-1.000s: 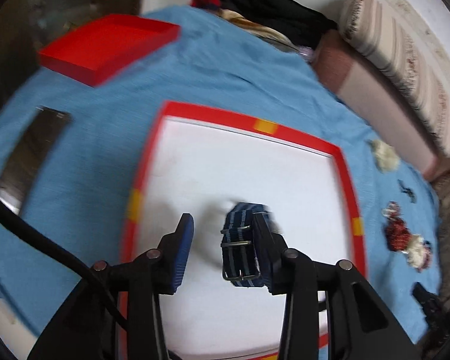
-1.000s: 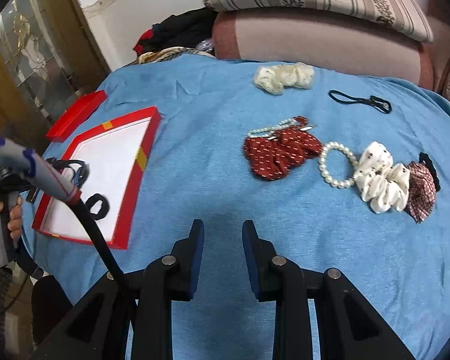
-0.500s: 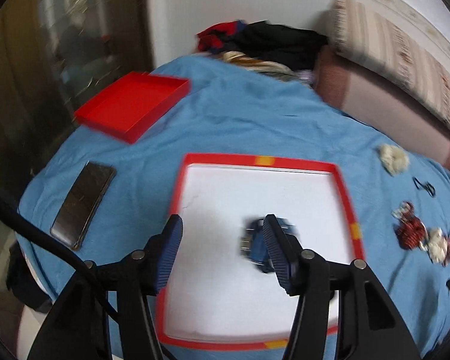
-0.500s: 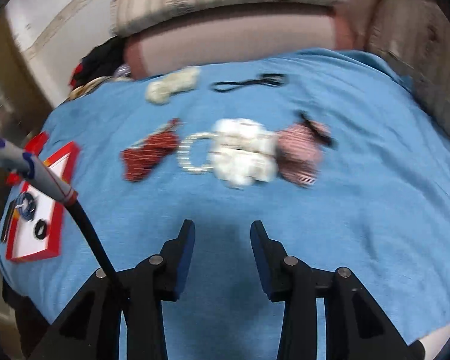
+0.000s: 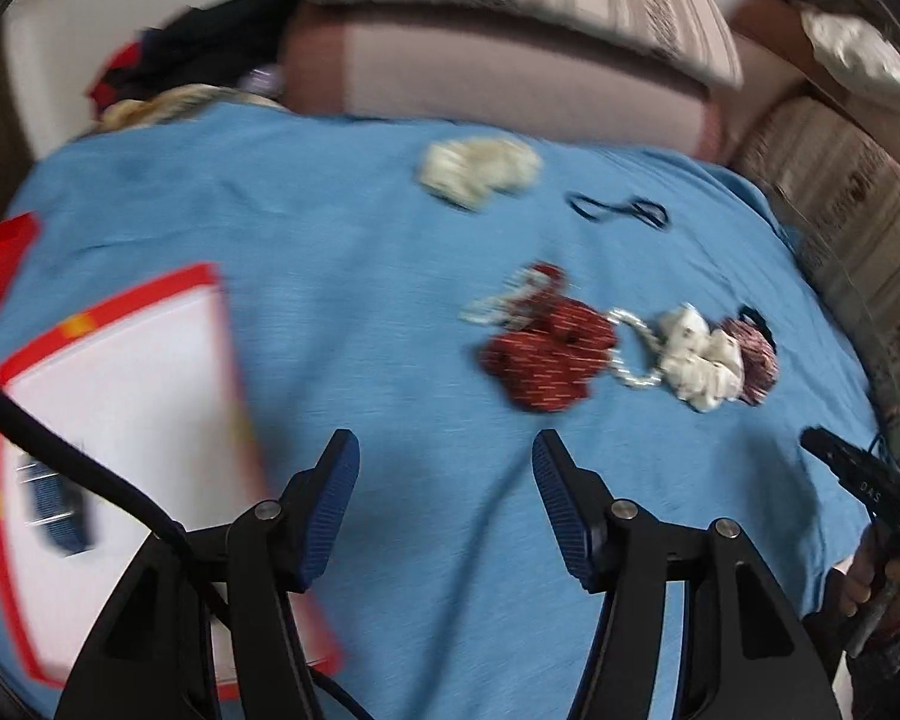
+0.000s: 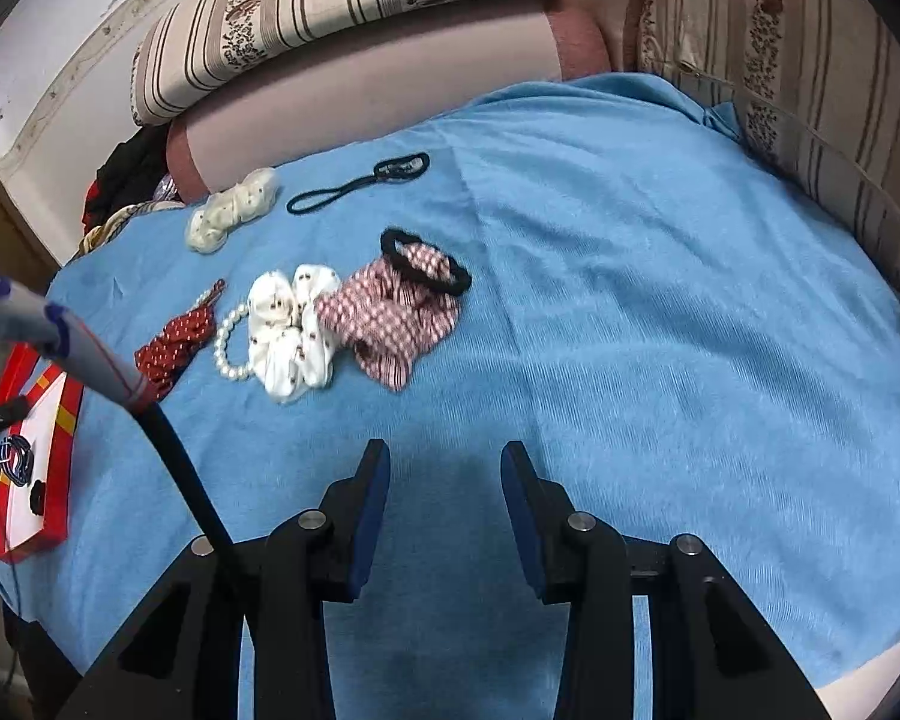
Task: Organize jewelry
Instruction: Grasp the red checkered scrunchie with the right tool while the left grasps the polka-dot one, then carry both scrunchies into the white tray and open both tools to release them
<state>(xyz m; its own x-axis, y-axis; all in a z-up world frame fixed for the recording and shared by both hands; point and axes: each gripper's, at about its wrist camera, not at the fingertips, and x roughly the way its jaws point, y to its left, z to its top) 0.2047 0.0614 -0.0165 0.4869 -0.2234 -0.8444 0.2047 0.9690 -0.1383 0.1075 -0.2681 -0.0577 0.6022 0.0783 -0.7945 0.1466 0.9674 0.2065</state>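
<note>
While both hand-held grippers gape empty, left point(image 5: 444, 501), right point(image 6: 444, 507), pearl bracelet point(image 6: 229, 343) ahead-left of right.

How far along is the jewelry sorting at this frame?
Done: the striped strap and a small black item lie in the red-rimmed tray. In hand: nothing; the left tool and right tool are both open and empty. Left on the blue cloth: red scrunchie, pearl bracelet, white scrunchie, checked scrunchie, cream scrunchie, black ties.

A blue striped strap point(image 5: 54, 504) lies flat in the red-rimmed tray point(image 5: 144, 294). Scrunchies point(image 6: 294, 333), a pearl bracelet point(image 6: 229, 342) and black ties point(image 6: 354, 186) lie clustered on the blue bedspread.
</note>
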